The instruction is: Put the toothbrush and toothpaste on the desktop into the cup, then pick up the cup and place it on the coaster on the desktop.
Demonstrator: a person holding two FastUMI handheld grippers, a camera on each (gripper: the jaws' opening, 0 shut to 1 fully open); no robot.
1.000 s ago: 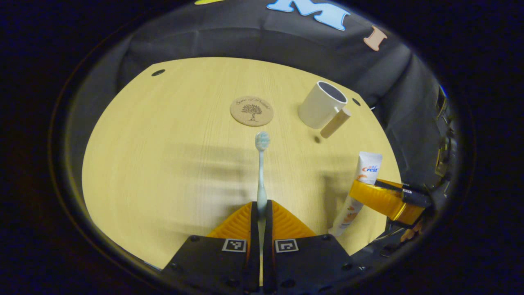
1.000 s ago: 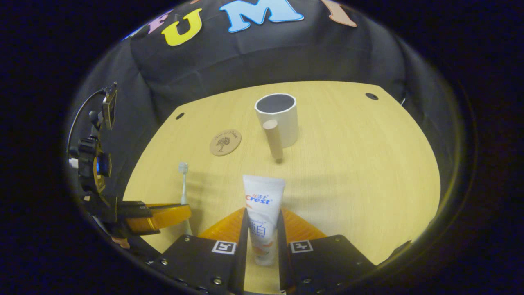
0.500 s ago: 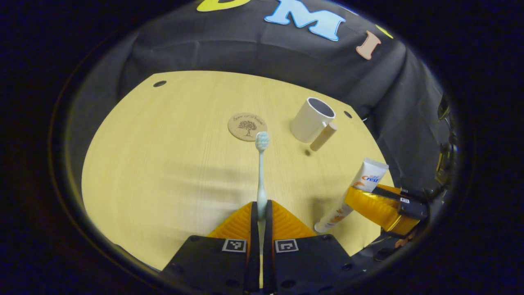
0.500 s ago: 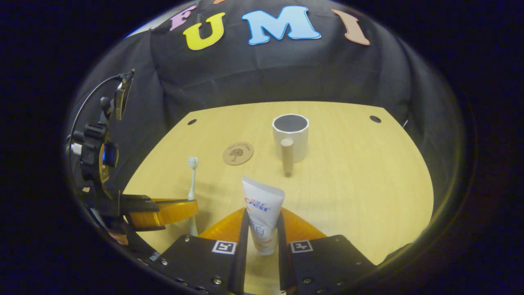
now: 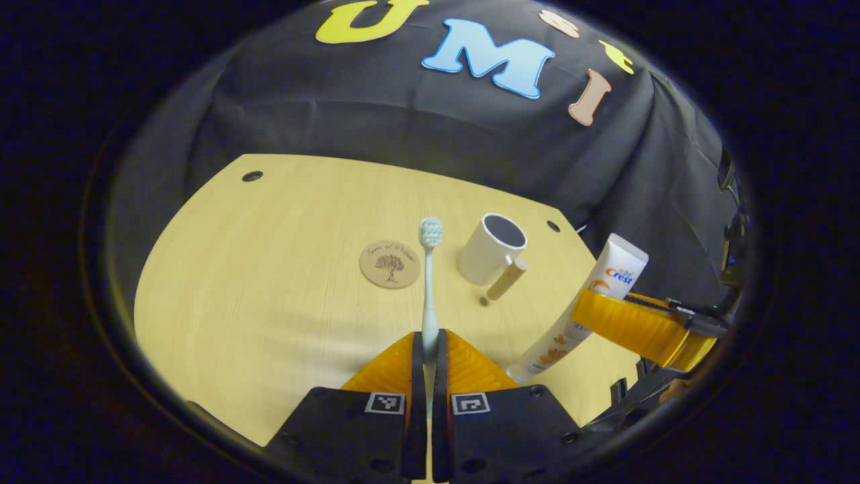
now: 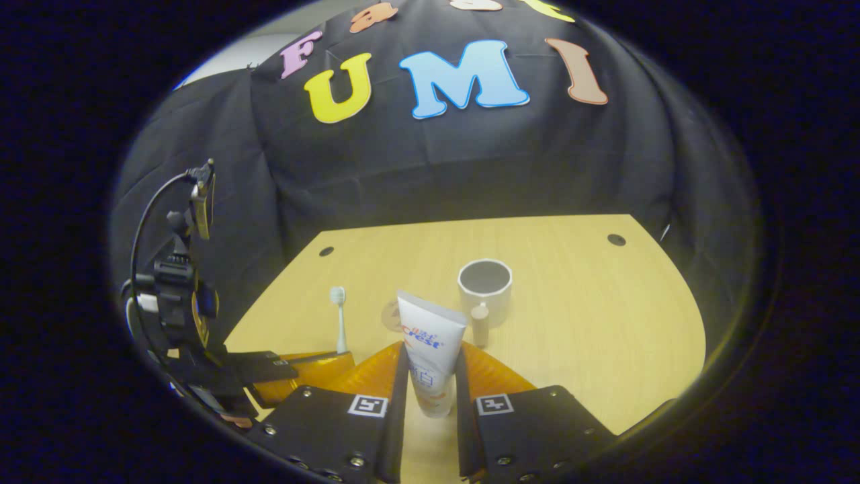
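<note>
Both items are now riding higher off the surface [image 5: 255,269] than a second ago: lift is done, carry to the white mug [image 5: 489,249] is beginning. My left gripper [image 5: 428,353] is clamping the toothbrush [image 5: 429,282] by its handle; my right gripper [image 6: 431,376] is clamping the toothpaste tube [image 6: 430,349]. The mug is standing ahead of both, beside the cork coaster [image 5: 390,264], still empty.
</note>
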